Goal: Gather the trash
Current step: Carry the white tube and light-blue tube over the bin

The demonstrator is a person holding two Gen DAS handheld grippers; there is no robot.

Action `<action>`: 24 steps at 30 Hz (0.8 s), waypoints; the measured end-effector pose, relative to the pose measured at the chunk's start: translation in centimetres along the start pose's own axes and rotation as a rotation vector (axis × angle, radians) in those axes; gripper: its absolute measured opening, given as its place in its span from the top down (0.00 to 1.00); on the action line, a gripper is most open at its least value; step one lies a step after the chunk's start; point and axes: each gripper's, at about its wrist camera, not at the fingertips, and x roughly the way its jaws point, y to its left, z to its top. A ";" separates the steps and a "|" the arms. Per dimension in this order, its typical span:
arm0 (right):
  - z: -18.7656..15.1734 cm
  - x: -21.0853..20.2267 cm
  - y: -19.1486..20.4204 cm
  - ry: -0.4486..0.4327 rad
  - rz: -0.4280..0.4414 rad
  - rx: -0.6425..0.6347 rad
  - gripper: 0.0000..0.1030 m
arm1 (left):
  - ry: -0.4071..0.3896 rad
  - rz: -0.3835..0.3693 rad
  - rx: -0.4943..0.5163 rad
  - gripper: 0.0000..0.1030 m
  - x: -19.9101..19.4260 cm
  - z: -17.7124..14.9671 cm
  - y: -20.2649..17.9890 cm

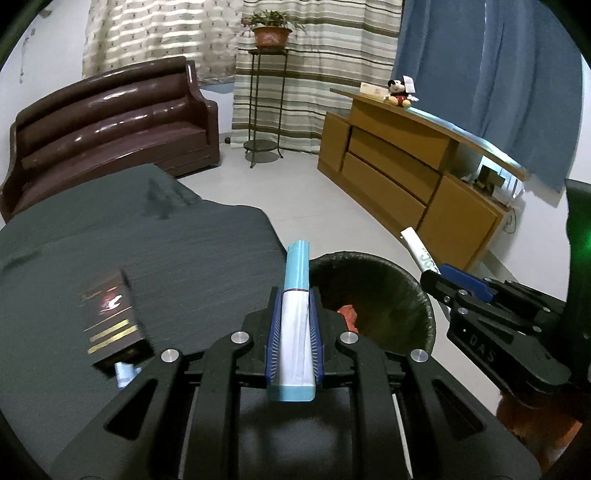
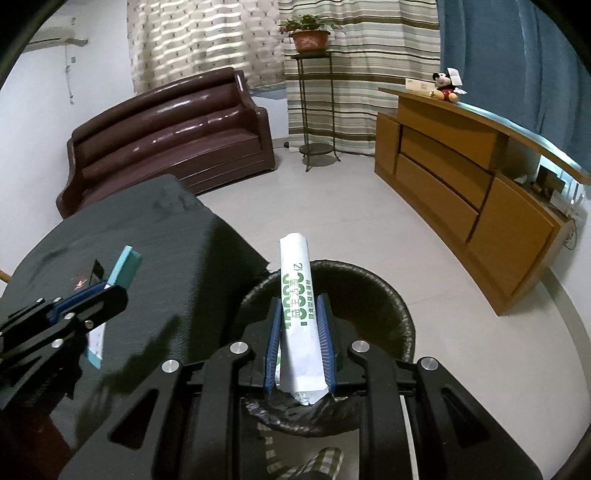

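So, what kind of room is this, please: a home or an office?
Most likely a home living room. A brown leather sofa stands by striped curtains, a potted plant sits on a metal stand, and a plush mouse toy rests on a wooden cabinet.

— What do the tools look like?

— The left gripper and the right gripper match: black plastic linkage arms with open slots, and round silver screws at the joints.

— And the fingers?

— Blue ribbed pads line the inner faces. The right one's side carries raised letters reading "DAS".

— Anything worn?

— Green-and-white checked cloth shows at the bottom edge.
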 end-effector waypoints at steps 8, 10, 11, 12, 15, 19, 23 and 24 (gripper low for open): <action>0.0 0.9 -1.8 0.005 -0.009 0.028 0.80 | 0.033 0.006 0.027 0.86 2.6 0.4 -1.9; 0.1 1.3 -2.1 0.010 -0.011 0.036 0.80 | 0.038 0.006 0.035 0.86 3.1 0.6 -2.2; 0.1 1.4 -2.2 0.012 -0.012 0.040 0.80 | 0.041 0.006 0.038 0.86 3.4 0.7 -2.5; 0.0 1.6 -2.4 0.014 -0.012 0.045 0.80 | 0.044 0.006 0.041 0.86 3.6 0.6 -2.6; -0.1 1.9 -2.8 0.021 -0.014 0.057 0.80 | 0.050 0.006 0.047 0.86 4.2 0.5 -3.0; 0.0 2.2 -3.3 0.025 -0.015 0.069 0.80 | 0.058 0.010 0.057 0.86 5.0 0.8 -3.5; -0.2 2.3 -3.4 0.027 -0.016 0.076 0.80 | 0.070 0.017 0.061 0.86 5.5 0.8 -3.8; -0.2 2.5 -3.4 0.028 -0.017 0.077 0.80 | 0.073 0.017 0.062 0.86 5.7 0.9 -3.8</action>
